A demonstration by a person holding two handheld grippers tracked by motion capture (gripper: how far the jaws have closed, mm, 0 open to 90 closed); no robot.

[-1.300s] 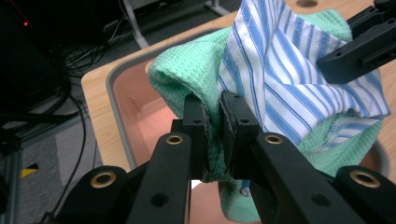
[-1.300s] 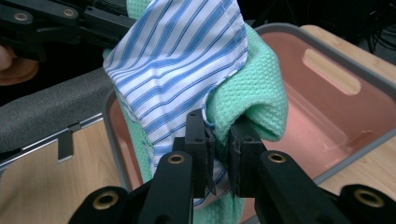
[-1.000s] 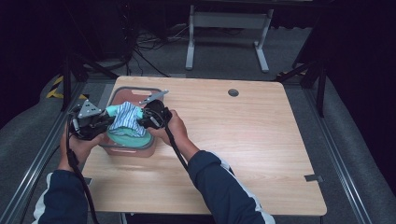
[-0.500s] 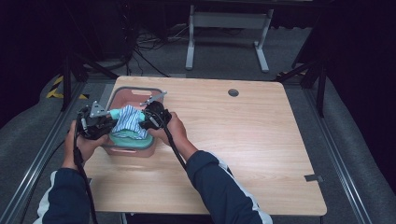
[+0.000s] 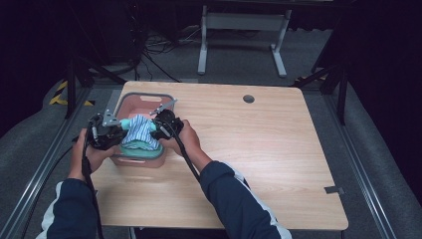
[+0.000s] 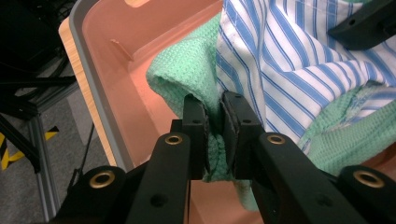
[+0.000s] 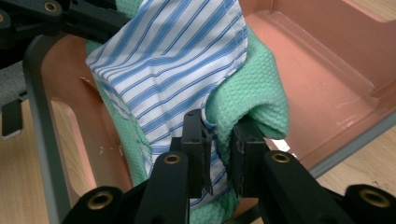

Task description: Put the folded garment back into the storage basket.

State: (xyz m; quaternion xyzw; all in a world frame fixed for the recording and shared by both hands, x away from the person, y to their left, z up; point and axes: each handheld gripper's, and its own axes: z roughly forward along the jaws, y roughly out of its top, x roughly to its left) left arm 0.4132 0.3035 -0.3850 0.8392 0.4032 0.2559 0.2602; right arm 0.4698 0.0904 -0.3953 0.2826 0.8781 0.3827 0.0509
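Dark room all round, black curtains and a metal stand at the back, and a pale wooden surface (image 5: 259, 149) in the middle of it. At its left end sits a pink bin (image 5: 130, 100) with a grey rim, and that's where all the action is.

Both hands are in on the bin. The left gripper (image 6: 215, 119) comes at it from the left side, the right gripper (image 7: 219, 140) from the right, and the bundle hangs between them, over the bin's front half. So the bundle's long axis runs across, gripper to gripper, each one pinching an end. Neither hand is nearer; it's an even split.

Look at the fingers (image 6: 194, 126) on the left: clenched tight on a fold of green towel (image 6: 189, 74), the knit squeezed between the pads. The striped shirt (image 6: 289, 60) lies draped right beside that fold, over the towel.

Right side now: fingers (image 7: 194, 140) clamped on the shirt's edge and a roll of green towel together, both layers caught in the pinch.

My read: the two cloths are gripped as one bundle, partly raised above the bin floor. Whether it's going in or coming out, I can't tell.
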